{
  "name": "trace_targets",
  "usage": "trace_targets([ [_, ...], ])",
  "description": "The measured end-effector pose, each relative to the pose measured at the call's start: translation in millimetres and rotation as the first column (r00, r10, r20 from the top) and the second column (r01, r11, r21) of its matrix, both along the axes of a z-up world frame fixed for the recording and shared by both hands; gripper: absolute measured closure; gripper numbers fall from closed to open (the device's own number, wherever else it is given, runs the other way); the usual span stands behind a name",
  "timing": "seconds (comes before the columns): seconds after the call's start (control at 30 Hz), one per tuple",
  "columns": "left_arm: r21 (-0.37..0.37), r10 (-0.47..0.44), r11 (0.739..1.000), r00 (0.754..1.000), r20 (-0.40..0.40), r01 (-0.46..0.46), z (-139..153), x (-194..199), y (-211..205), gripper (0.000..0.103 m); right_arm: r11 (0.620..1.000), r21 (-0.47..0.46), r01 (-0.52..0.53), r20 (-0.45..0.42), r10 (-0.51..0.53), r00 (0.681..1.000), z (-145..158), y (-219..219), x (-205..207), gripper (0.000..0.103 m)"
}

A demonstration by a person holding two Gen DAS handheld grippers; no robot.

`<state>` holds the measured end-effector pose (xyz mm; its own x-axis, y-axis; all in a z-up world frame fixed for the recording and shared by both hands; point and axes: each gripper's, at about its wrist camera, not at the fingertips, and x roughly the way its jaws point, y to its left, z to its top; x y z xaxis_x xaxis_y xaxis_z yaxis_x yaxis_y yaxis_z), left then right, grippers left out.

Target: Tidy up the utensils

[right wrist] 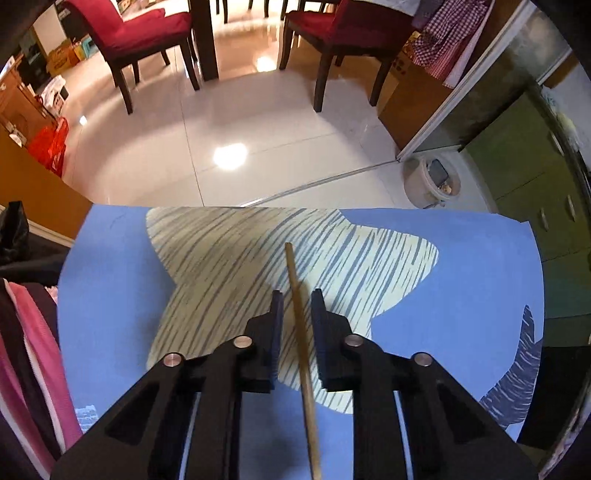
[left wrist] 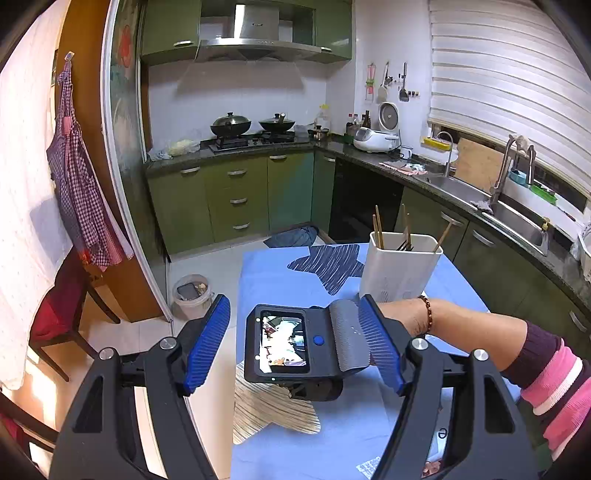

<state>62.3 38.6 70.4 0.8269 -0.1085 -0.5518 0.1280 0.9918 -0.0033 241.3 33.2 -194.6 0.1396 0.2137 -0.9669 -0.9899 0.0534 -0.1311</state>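
Observation:
A white utensil holder (left wrist: 400, 267) stands on the blue tablecloth (left wrist: 284, 284) and holds several wooden chopsticks (left wrist: 378, 230) and dark utensils. My left gripper (left wrist: 295, 339) is open and empty, above the table's near side. The right gripper's body with its screen (left wrist: 284, 341) shows between its fingers. In the right wrist view, a single wooden chopstick (right wrist: 295, 295) lies on the beige striped star mat (right wrist: 236, 273). My right gripper (right wrist: 297, 306) hangs low over it, fingers on either side with a gap, not touching it.
A dark blue striped star mat (left wrist: 332, 262) lies beside the holder. Green kitchen cabinets (left wrist: 236, 195), a stove with woks (left wrist: 251, 127) and a sink (left wrist: 491, 206) lie beyond the table. A white bin (left wrist: 192, 293) stands on the floor. Red chairs (right wrist: 140, 33) stand past the table edge.

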Motion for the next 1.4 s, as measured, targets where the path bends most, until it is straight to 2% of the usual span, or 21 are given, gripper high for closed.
trace_targets([
  [0.47,-0.015,0.01,1.0,1.0,-0.027,-0.011,-5.3,7.1,7.4,0.035,0.999,-0.034,-0.038,-0.009,0.038,0.999,-5.7,7.9,-7.7,0.088],
  [0.53,-0.017,0.011,1.0,1.0,-0.028,-0.011,-5.4,7.2,7.6,0.035,0.999,-0.029,-0.046,-0.023,0.046,0.999,-5.7,7.0,-8.6,0.097],
  [0.6,-0.017,0.011,1.0,1.0,-0.03,-0.011,-5.1,8.2,7.3,0.035,0.999,-0.02,-0.047,-0.008,0.047,0.999,-5.5,5.7,-10.0,0.097],
  [0.7,-0.02,0.012,1.0,0.999,-0.031,-0.012,-5.7,9.3,7.7,0.035,0.999,0.038,-0.011,0.029,0.01,1.0,3.4,-2.4,-7.3,0.097],
  [0.83,-0.025,0.01,1.0,0.999,-0.04,-0.011,-9.7,13.1,7.0,0.035,0.977,0.198,0.085,0.043,-0.095,0.994,39.3,-34.6,-1.5,0.097],
  [0.9,-0.028,0.004,1.0,0.999,-0.041,-0.005,-11.9,15.5,6.4,0.035,0.953,0.271,0.134,0.054,-0.154,0.987,57.1,-55.4,-0.1,0.097],
  [1.0,-0.04,-0.007,0.999,0.999,-0.035,0.006,-12.7,17.7,4.5,0.035,0.895,0.385,0.225,0.049,-0.263,0.963,85.0,-97.3,1.2,0.097],
  [1.13,-0.056,-0.033,0.998,0.999,-0.025,0.031,-13.2,22.2,-0.6,0.035,0.79,0.506,0.345,0.053,-0.428,0.902,116.1,-159.4,-7.5,0.097],
  [1.17,-0.057,-0.042,0.998,0.999,-0.026,0.04,-13.9,23.7,-2.8,0.035,0.753,0.541,0.375,0.04,-0.468,0.883,123.5,-178.8,-11.9,0.097],
  [1.2,-0.057,-0.05,0.997,0.998,-0.028,0.048,-15.1,25.0,-5.4,0.035,0.733,0.559,0.387,0.034,-0.487,0.873,128.0,-188.2,-15.3,0.097],
  [1.33,-0.062,-0.093,0.994,0.995,-0.036,0.091,-19.3,32.5,-20.1,0.035,0.598,0.66,0.455,-0.006,-0.602,0.799,151.5,-244.2,-35.7,0.098],
  [1.4,-0.066,-0.113,0.992,0.993,-0.033,0.11,-19.8,34.1,-27.1,0.035,0.555,0.684,0.473,-0.017,-0.637,0.771,161.4,-262.3,-42.8,0.098],
])
